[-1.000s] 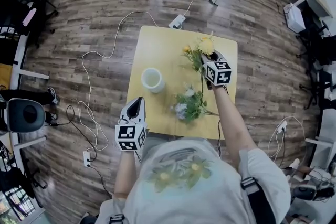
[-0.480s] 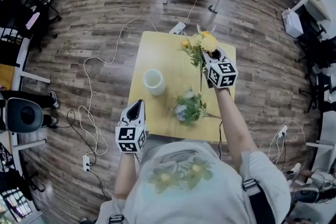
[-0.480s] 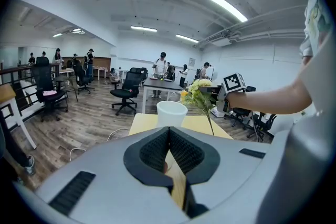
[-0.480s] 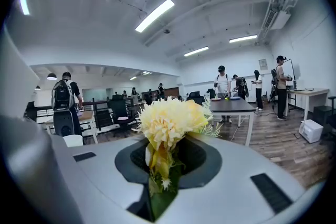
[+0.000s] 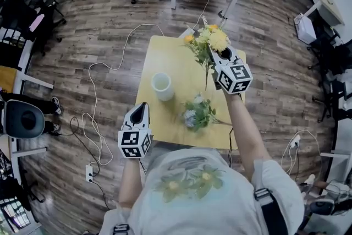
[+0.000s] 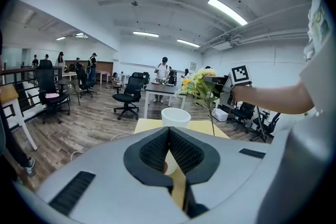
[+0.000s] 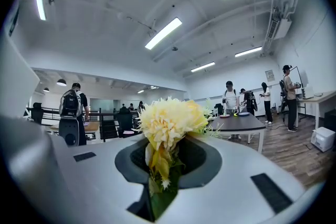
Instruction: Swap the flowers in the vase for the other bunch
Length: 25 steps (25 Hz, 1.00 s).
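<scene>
The right hand-held gripper (image 5: pixel 220 55) is clamping the yellow bunch (image 5: pixel 212 40), holding it high at upper centre, stems dangling clear of the surface (image 5: pixel 165 58). The vase (image 5: pixel 161 85) is sitting empty, centre-left, so removal looks done! The white bunch (image 5: pixel 198 113) is lying lower centre, awaiting insertion. The left hand-held gripper (image 5: pixel 143 107), jaws together, is hovering empty at lower left.

Lower part of the vase (image 6: pixel 176 117) behind the left gripper (image 6: pixel 169 129) in its view
</scene>
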### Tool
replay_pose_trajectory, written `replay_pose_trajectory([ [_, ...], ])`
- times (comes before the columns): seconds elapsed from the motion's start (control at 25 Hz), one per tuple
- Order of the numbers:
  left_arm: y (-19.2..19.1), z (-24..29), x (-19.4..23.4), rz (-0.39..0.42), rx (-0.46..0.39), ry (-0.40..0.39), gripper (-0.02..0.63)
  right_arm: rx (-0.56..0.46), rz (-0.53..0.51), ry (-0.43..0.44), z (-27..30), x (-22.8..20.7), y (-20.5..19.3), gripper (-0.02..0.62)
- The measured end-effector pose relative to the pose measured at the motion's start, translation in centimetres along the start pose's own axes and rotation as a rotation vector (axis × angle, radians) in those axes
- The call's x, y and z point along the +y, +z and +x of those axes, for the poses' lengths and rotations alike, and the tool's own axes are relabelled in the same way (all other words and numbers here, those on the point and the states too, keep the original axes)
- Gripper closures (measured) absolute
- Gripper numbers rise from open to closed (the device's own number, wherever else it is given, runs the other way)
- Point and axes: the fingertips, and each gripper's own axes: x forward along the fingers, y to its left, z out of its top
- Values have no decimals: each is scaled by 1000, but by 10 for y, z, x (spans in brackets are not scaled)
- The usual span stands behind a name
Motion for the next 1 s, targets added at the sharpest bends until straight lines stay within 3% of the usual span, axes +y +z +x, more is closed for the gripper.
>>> replay_pose_trajectory([
  [1.0,-3,-18,-6,-3,-25,-18,589,-285,-41,238,-1,123,116,500],
])
